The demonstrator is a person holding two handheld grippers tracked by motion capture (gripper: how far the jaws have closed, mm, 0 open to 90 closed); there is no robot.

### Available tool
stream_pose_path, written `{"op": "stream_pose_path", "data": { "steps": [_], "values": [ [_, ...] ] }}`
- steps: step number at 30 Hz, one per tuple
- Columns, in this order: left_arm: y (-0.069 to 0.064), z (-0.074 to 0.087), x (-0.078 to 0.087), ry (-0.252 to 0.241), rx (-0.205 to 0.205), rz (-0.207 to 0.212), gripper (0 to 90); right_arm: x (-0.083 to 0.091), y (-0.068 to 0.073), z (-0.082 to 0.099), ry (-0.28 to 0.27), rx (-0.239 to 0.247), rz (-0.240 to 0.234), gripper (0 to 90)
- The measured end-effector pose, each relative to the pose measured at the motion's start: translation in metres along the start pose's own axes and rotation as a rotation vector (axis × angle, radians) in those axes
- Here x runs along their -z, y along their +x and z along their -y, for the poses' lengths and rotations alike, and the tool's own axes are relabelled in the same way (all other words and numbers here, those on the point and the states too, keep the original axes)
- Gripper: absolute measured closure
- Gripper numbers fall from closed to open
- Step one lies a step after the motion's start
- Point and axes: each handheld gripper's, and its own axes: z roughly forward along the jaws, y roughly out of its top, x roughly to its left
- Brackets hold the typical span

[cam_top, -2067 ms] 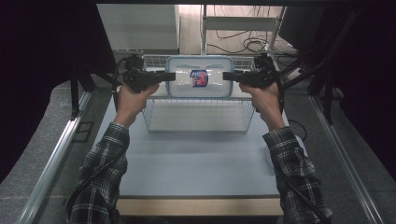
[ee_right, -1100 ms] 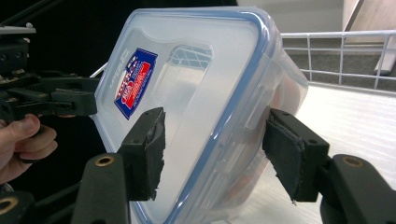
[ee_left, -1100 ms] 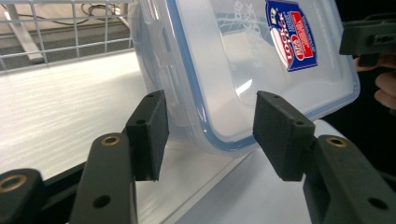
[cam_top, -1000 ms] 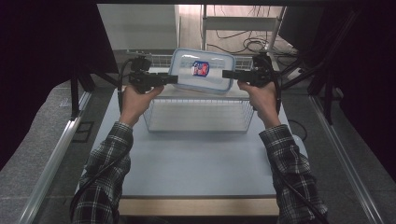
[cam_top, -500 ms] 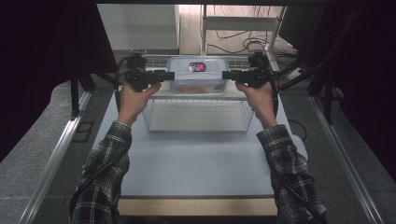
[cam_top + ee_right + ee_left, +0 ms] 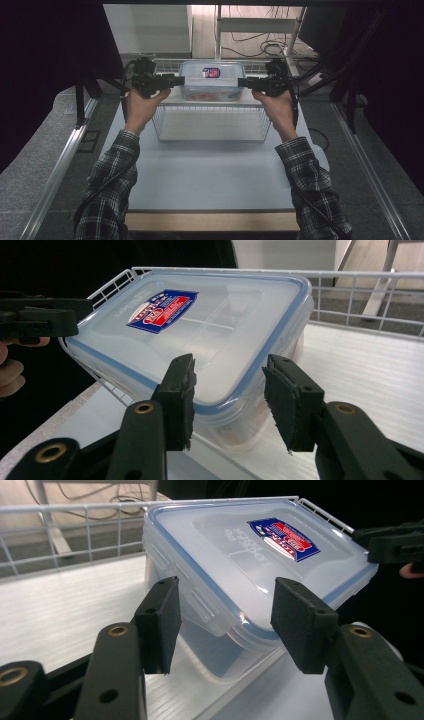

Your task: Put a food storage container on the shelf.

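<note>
The clear lidded container (image 6: 212,80) sits on the white shelf (image 6: 170,97) inside the wire basket (image 6: 210,125). The left gripper (image 6: 172,80) and the right gripper (image 6: 245,82) flank its ends. Both look released, pads seemingly just off the plastic, and the right jaws have just been closing around its end.

Lab: black curtains (image 6: 45,75), aluminium frame (image 6: 57,170), loose cables (image 6: 260,47).

Plaid flannel sleeves (image 6: 112,175) — black grippers with brass-ringed screw holes (image 6: 50,452) and trailing black cables (image 6: 320,210).
</note>
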Motion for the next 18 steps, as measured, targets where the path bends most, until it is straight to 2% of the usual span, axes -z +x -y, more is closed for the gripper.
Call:
{"op": "stream_pose_path", "data": {
  "steps": [2, 4, 9, 13, 15, 18],
  "values": [
    [-0.005, 0.001, 0.002, -0.003, -0.038, -0.006, 46.0, 0.002, 0.001, 0.001, -0.016, 0.019, -0.002, 53.8],
    [-0.009, 0.003, 0.007, -0.016, -0.047, 0.018, 44.5, 0.006, 0.003, 0.002, -0.036, 0.045, -0.001, 51.5],
    [-0.019, 0.014, 0.017, -0.029, -0.099, 0.026, 38.7, 0.018, 0.009, 0.010, -0.053, 0.103, -0.027, 42.5],
    [-0.027, 0.027, 0.022, 0.001, -0.141, 0.031, 29.4, 0.026, 0.014, 0.019, -0.054, 0.142, -0.027, 33.8],
    [-0.031, 0.033, 0.025, 0.001, -0.166, 0.022, 27.1, 0.028, 0.015, 0.024, -0.056, 0.155, -0.027, 29.3],
    [-0.038, 0.043, 0.028, 0.006, -0.187, 0.031, 21.6, 0.031, 0.014, 0.033, -0.057, 0.164, -0.031, 24.1]
  ]
}}
